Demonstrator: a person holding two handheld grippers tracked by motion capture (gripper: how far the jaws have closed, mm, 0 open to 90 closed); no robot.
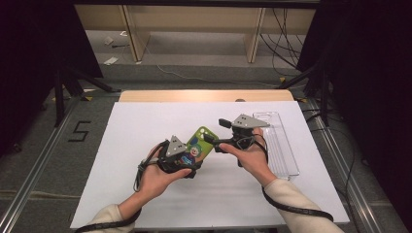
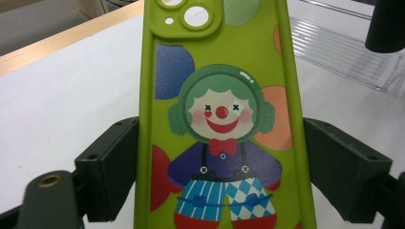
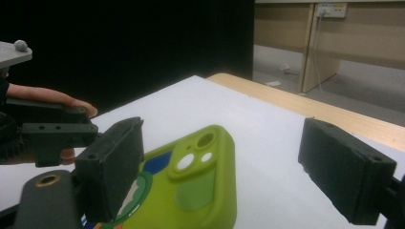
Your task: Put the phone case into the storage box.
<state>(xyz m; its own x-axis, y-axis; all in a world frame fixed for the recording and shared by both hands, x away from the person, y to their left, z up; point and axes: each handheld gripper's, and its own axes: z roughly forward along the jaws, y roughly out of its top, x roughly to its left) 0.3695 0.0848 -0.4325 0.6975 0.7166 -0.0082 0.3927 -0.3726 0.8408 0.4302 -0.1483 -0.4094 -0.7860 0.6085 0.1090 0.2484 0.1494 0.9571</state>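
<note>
phone case, the green one with a clown printed on it, is sitting between the jaws of my left gripper, which i am holding clamped on its two long edges just above the white table. i am keeping my right gripper by the case's camera end with its jaws standing wide apart, gripping nothing; its left jaw is hanging over the case. clear plastic tray is lying to the right of that hand.
</note>
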